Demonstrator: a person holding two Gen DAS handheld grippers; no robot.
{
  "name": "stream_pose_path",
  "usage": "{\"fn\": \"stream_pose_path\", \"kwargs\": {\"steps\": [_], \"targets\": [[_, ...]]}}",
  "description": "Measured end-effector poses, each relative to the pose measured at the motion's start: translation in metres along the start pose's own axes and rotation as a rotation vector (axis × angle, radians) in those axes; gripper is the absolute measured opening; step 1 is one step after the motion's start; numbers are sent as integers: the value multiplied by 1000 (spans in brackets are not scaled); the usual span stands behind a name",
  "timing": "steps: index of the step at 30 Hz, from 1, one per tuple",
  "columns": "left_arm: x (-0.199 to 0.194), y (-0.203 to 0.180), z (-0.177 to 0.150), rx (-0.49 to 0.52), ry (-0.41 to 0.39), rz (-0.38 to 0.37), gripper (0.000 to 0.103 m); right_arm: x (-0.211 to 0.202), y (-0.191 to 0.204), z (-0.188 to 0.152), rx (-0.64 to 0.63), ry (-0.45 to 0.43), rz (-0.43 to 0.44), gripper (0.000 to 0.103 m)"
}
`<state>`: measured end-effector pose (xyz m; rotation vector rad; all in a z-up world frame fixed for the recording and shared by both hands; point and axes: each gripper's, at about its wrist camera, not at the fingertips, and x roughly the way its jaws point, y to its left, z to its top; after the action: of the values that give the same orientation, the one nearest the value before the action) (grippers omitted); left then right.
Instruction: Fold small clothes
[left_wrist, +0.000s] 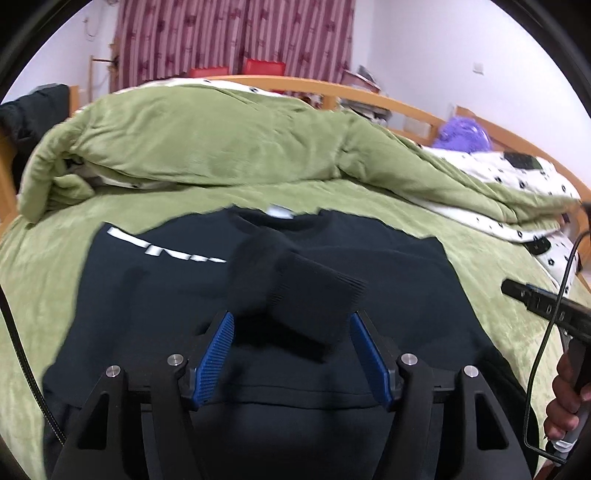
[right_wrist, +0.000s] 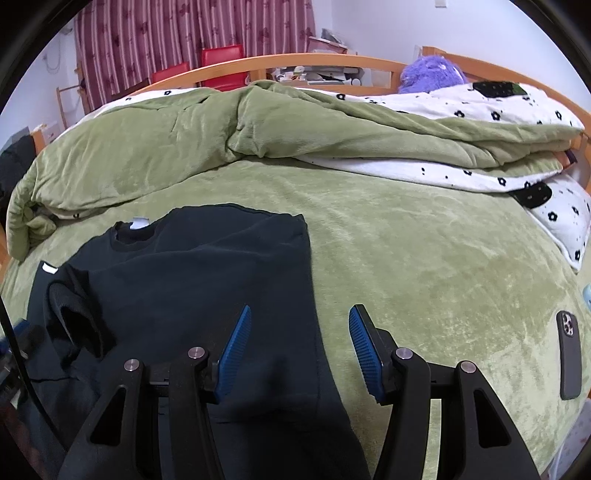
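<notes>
A black sweatshirt (left_wrist: 147, 295) lies flat on the green bed cover (left_wrist: 480, 266), neck label at the far edge. One sleeve is folded across the chest, and its ribbed cuff (left_wrist: 317, 299) looks blurred. My left gripper (left_wrist: 291, 325) is open, and the cuff lies between and just beyond its blue pads (left_wrist: 216, 358) without touching them. In the right wrist view the sweatshirt (right_wrist: 203, 266) sits to the left with the folded sleeve (right_wrist: 74, 314) near its left side. My right gripper (right_wrist: 299, 317) is open and empty above the garment's right edge.
A bunched green and white flowered duvet (right_wrist: 258, 125) fills the back of the bed. A dark phone (right_wrist: 570, 354) lies on the cover at the right. A purple plush toy (right_wrist: 432, 75) sits by the wooden bed rail (right_wrist: 295, 61). A hand (left_wrist: 565, 398) and cable (left_wrist: 554, 314) show at the right.
</notes>
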<state>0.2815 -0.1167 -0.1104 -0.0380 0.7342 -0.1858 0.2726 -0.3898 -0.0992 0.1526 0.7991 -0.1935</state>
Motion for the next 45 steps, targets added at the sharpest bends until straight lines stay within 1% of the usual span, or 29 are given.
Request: {"fn": "stream_pose_path", "kwargs": {"steps": [2, 5, 9, 12, 16, 19, 20, 21, 23, 27, 33, 36, 42, 45], "targets": [[8, -10, -4, 9, 16, -13, 64, 0, -4, 1, 7, -1, 5, 55], [25, -24, -9, 22, 46, -9, 64, 1, -11, 1, 19, 6, 7, 55], [51, -31, -13, -5, 87, 44, 64, 2, -16, 2, 31, 12, 20, 55], [61, -30, -14, -23, 83, 75, 64, 3, -17, 1, 32, 13, 24, 55], [69, -24, -11, -37, 74, 138, 63, 6, -16, 1, 28, 24, 28, 55], [66, -14, -8, -68, 59, 104, 50, 7, -12, 0, 12, 23, 24, 55], [64, -11, -6, -71, 54, 88, 37, 7, -10, 0, 7, 21, 21, 55], [62, -8, -5, -72, 49, 80, 28, 7, -8, 0, 2, 21, 20, 55], [53, -1, 1, -70, 24, 78, 20, 8, -5, 0, -6, 22, 20, 55], [26, 21, 13, -72, -23, 106, 14, 8, 4, -2, -30, 21, 17, 55], [-7, 71, 19, -109, -56, 191, 12, 8, 17, -6, -57, 21, 25, 55], [-17, 105, 15, -158, -43, 222, 12, 9, 24, -8, -70, 30, 31, 55], [-22, 156, 1, -248, 7, 237, 12, 16, 38, -14, -111, 44, 19, 55], [-21, 173, -8, -282, 36, 236, 12, 23, 45, -17, -130, 60, 10, 55]]}}
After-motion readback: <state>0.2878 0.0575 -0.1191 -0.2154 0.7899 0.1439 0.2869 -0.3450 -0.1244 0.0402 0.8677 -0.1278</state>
